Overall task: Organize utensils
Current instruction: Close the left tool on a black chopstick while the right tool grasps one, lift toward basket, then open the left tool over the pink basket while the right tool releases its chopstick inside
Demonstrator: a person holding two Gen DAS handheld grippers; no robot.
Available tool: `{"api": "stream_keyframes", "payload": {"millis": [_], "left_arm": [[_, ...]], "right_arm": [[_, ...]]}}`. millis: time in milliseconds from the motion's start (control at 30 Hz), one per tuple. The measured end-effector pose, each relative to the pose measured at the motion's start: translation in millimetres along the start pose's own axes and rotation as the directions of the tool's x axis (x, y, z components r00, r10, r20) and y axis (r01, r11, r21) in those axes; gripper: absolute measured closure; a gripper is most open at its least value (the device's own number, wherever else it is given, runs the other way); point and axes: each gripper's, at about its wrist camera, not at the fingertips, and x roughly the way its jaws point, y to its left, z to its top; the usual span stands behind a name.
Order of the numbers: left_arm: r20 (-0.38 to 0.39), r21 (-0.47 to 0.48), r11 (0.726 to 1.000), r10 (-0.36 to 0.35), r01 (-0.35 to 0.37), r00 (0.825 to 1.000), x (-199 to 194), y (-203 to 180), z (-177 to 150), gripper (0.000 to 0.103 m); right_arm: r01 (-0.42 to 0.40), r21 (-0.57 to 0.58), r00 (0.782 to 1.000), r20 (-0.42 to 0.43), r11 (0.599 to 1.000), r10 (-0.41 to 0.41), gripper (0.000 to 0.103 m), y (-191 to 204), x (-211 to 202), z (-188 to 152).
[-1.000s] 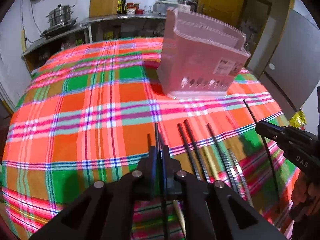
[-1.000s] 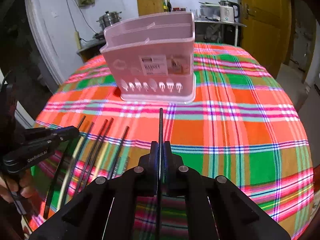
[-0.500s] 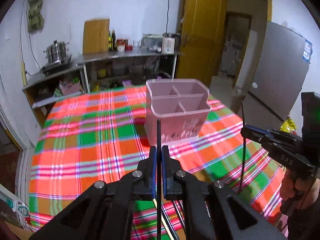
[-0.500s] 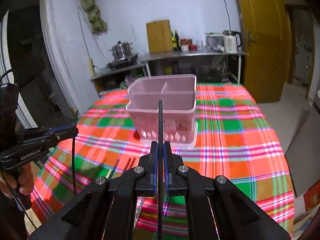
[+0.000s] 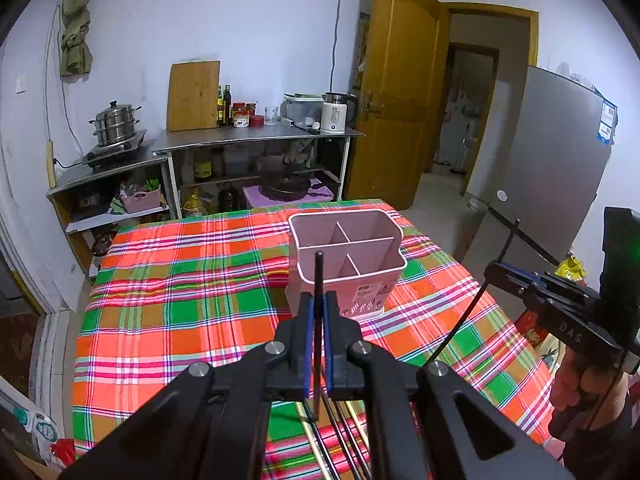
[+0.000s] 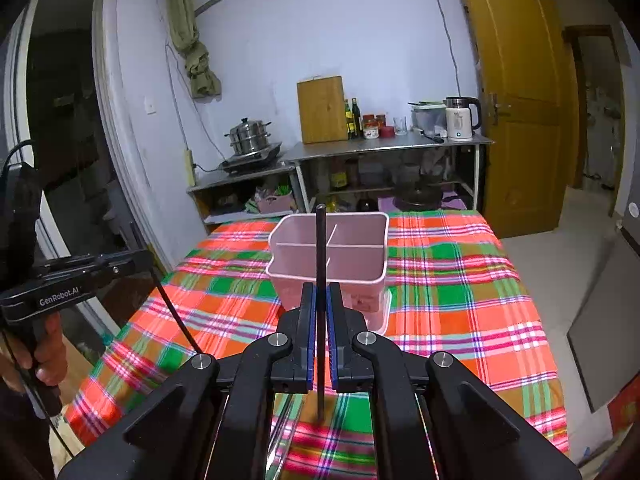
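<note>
A pink divided utensil holder (image 5: 346, 256) stands upright on the plaid tablecloth (image 5: 180, 280); it also shows in the right wrist view (image 6: 332, 260). My left gripper (image 5: 318, 312) is shut on a black chopstick (image 5: 319, 280), held high above the table and short of the holder. My right gripper (image 6: 320, 312) is shut on another black chopstick (image 6: 321, 256), also raised, facing the holder. Each gripper shows in the other's view, the right one (image 5: 496, 270) and the left one (image 6: 136, 258), with its chopstick hanging down. Several more chopsticks (image 5: 344, 432) lie on the cloth below the left gripper.
A steel counter (image 5: 248, 136) with a kettle, bottles, a cutting board and a steamer pot stands behind the table. A yellow door (image 5: 400, 92) and a grey fridge (image 5: 556, 160) are on the right. The table's edges drop off on all sides.
Both grippers have risen well above the table, each lifting its chopstick off the cloth. The holder now appears lower and farther, seen from above.
</note>
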Motion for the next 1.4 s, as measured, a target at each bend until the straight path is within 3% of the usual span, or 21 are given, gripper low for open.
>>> {"api": "stream_keyframes", "payload": {"millis": [267,600,800,1000,1400], "left_arm": [[0.011,-0.040,0.998,-0.040,0.040,0.999,9.0,-0.5,26.0,0.098],[0.118,-0.071,0.994,-0.076,0.085,0.990,4.8,-2.3,85.2,0.098],[0.178,-0.087,0.993,-0.067,0.084,0.982,15.3,5.3,111.9,0.098],[0.185,-0.100,0.991,-0.070,0.089,0.980,39.0,14.9,110.3,0.098],[0.091,-0.122,0.987,-0.089,0.100,0.992,89.5,27.5,74.3,0.094]], "right_arm": [[-0.007,-0.001,0.999,0.045,1.000,0.007,0.098,1.2,2.4,24.4],[-0.022,0.040,0.987,0.161,0.999,0.016,0.098,-6.2,10.3,81.9],[-0.039,0.062,0.982,0.186,0.997,0.027,0.098,-8.0,28.7,101.6],[-0.044,0.070,0.983,0.181,0.997,0.031,0.098,-6.4,55.7,104.1],[-0.011,0.078,0.999,0.033,0.997,0.008,0.098,-14.8,109.5,70.0]]}}
